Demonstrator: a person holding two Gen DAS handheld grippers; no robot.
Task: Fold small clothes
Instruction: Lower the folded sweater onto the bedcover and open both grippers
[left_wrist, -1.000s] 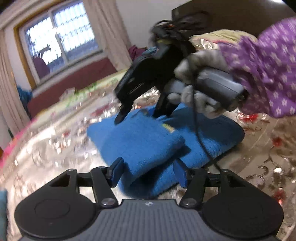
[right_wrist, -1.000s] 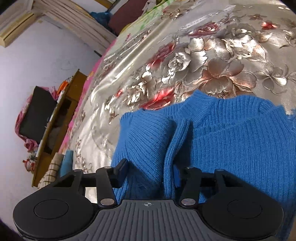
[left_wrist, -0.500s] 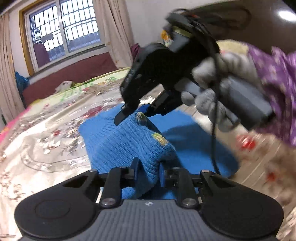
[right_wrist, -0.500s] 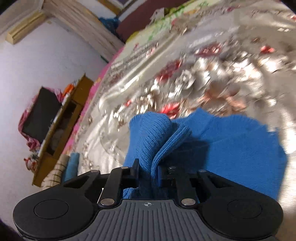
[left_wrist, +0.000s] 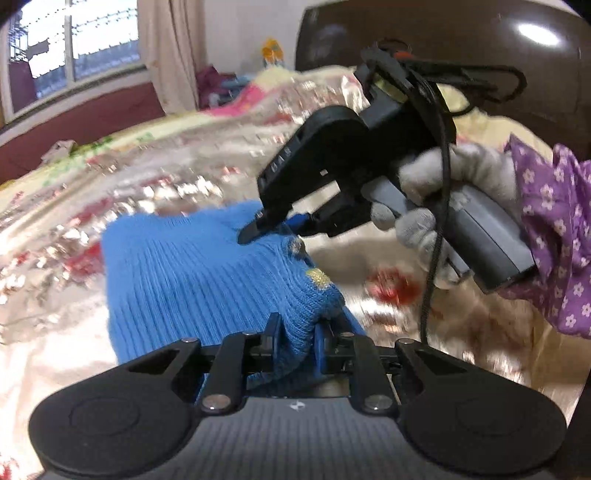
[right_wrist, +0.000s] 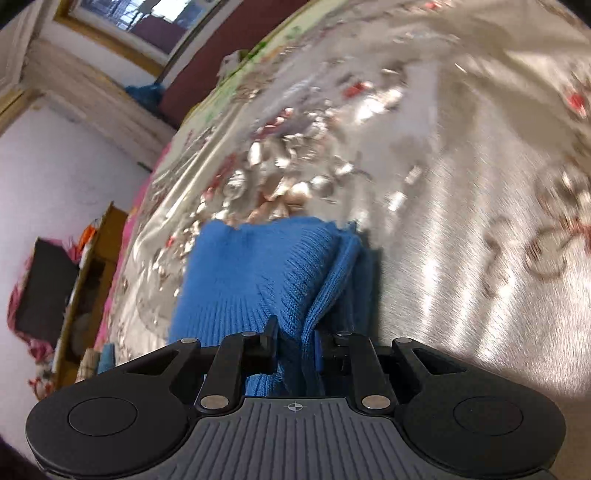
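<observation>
On the bed (right_wrist: 461, 155), away from its edges, we see the blue knit garment (left_wrist: 192, 266) lying partly lifted. Our left tool (left_wrist: 295, 341) and right tool (right_wrist: 295, 341) each pinch a bunched fold of it, jaws narrow.

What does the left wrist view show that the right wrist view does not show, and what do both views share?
Only the left wrist view shows the right gripper from outside, the gloved hand holding it, a purple floral sleeve and a dark headboard. Only the right wrist view shows the wooden shelf beside the bed. Both show the blue knit garment pinched between fingers, on the shiny floral bedspread.
</observation>
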